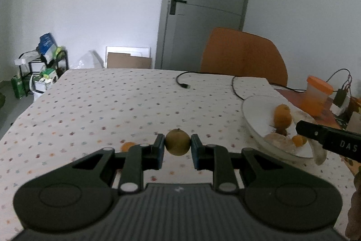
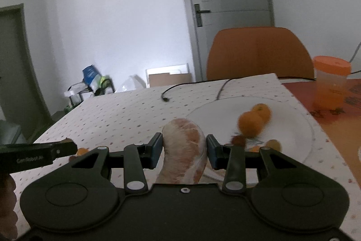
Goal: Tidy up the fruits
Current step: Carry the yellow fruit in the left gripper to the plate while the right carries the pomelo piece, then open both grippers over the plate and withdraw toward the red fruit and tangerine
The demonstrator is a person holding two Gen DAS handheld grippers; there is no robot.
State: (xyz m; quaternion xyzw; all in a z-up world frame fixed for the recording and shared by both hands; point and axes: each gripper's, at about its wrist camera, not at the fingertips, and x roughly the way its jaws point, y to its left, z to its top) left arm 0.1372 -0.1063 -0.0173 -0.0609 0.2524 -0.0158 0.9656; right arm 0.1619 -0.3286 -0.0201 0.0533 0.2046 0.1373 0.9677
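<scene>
Now the left claw (image 1: pixel 177 146) grips a small brown-green round fruit (image 1: pixel 177 142); the right claw (image 2: pixel 184 148) clamps a peeled pomelo segment (image 2: pixel 185 150) beside the white plate (image 2: pixel 225 110).

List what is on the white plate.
On the white plate: two oranges, a small dark reddish fruit and a small yellowish fruit. The right gripper and its pomelo segment hide the plate's near edge.

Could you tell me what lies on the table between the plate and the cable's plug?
Nothing: in the right wrist view the dotted cloth is bare between the plug and the plate; the left wrist view agrees.
</scene>
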